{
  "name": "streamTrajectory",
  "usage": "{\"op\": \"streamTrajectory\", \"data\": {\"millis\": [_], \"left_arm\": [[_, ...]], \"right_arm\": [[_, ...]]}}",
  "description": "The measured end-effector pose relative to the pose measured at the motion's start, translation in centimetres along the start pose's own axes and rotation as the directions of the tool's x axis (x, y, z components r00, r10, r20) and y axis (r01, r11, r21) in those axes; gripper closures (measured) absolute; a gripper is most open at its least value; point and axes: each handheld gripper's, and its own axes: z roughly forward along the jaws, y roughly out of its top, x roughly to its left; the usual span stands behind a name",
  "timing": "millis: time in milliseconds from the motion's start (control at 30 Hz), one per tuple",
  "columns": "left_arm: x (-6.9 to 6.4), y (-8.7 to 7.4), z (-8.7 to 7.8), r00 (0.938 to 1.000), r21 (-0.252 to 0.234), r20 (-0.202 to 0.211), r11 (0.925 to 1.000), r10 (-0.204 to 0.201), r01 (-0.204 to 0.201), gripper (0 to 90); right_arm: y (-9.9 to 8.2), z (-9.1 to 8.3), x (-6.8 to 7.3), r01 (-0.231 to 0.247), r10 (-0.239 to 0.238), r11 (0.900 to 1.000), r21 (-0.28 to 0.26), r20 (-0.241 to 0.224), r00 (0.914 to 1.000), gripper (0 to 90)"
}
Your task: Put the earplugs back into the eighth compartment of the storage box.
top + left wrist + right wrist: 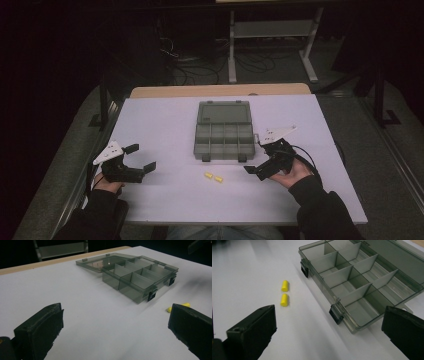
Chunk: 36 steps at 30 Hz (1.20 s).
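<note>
We hold the left tongs (141, 156) and the right tongs (255, 159) spread wide, gripping nothing, low over the white tabletop (160, 120). Between them, nearer the right tongs, lie two yellow earplugs (213, 177) side by side, close together. Just beyond them sits the open grey compartment box (223, 141), its lid (223, 112) laid back flat.

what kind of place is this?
Likely a lab or data-collection bench: white table in a dark room, loose cables on the floor, metal rack behind, handheld left gripper and right gripper.
</note>
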Motion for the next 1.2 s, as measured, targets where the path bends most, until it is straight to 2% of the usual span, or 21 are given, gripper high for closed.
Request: {"op": "streamTrajectory", "data": {"millis": [200,600,800,1200], "left_arm": [[0.0,0.0,0.0,1.0000,0.001,0.000,1.0000,0.000,0.000,0.0],[0.0,0.0,0.0,1.0000,0.005,0.001,1.0000,0.004,-0.004,0.0],[0.0,0.0,0.0,1.0000,0.005,0.000,1.0000,0.003,-0.003,0.0],[0.0,0.0,0.0,1.0000,0.005,0.002,1.0000,0.005,-0.005,0.0]], "right_arm": [[0.4,0.5,0.2,0.010,-0.010,0.9998,0.016,-0.013,0.9999,0.0],[2.1,1.8,0.9,0.061,-0.059,0.9963,0.060,-0.040,0.9974,0.0],[2.7,3.0,1.3,0.086,-0.080,0.9915,0.098,-0.062,0.9948,0.0],[3.6,4.3,2.3,0.122,-0.110,0.9848,0.124,-0.102,0.9887,0.0]]}}
